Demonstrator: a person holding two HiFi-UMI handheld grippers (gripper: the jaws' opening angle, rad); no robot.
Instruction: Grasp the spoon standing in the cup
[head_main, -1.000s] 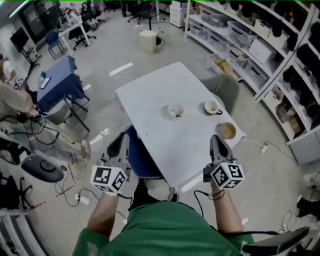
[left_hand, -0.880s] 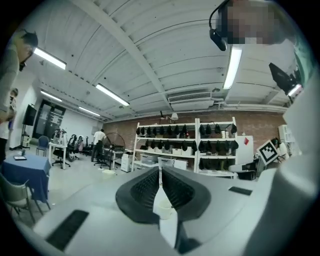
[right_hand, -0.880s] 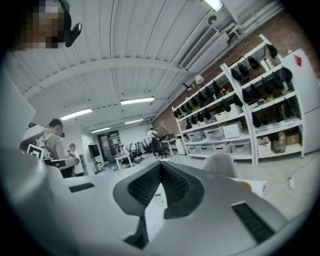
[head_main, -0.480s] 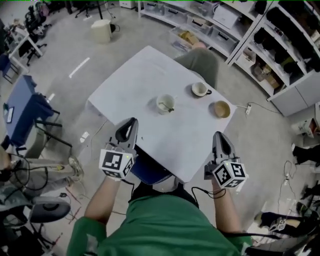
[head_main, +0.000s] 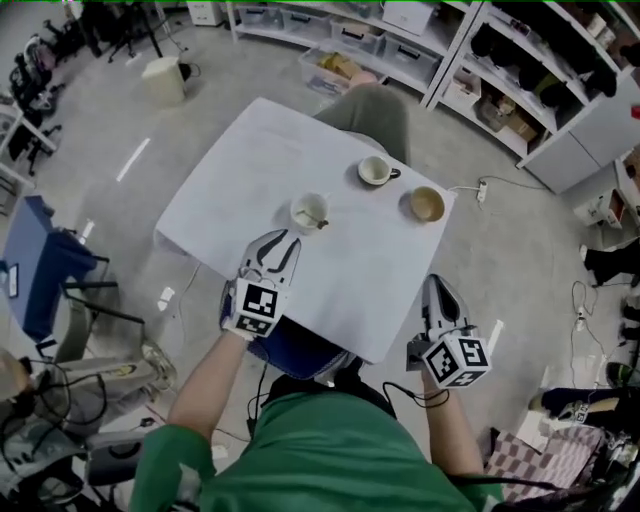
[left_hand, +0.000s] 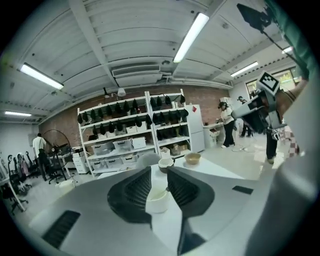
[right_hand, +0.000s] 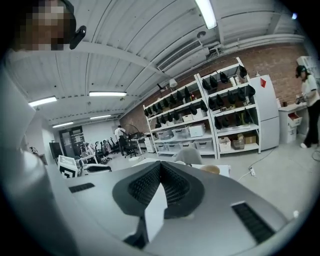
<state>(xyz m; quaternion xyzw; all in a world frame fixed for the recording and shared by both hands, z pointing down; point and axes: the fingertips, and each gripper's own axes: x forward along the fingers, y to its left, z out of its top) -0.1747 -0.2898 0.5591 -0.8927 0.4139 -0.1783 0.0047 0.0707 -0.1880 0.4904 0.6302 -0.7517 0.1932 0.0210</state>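
Note:
A white cup (head_main: 309, 212) with a spoon (head_main: 318, 221) leaning in it stands mid-table on the white table (head_main: 240, 180). My left gripper (head_main: 279, 243) hovers over the table just short of that cup, and its jaws are opening with nothing between them. In the left gripper view the cup (left_hand: 157, 202) and the spoon's handle (left_hand: 164, 190) show through the gap of the left gripper (left_hand: 159, 173). My right gripper (head_main: 437, 288) is shut and empty at the table's near right edge. In its own view the right gripper (right_hand: 160, 167) has its jaws pressed together.
A second white cup with a handle (head_main: 376, 171) and a brown bowl (head_main: 426, 204) sit to the right of the spoon cup. A grey chair (head_main: 368, 112) stands at the far side. Shelving (head_main: 520, 70) lines the back, and a blue seat (head_main: 290, 347) is under the near edge.
The left gripper has moved forward over the table toward the cup and its jaws have parted. The right gripper stays near the front edge. The head view has swung left.

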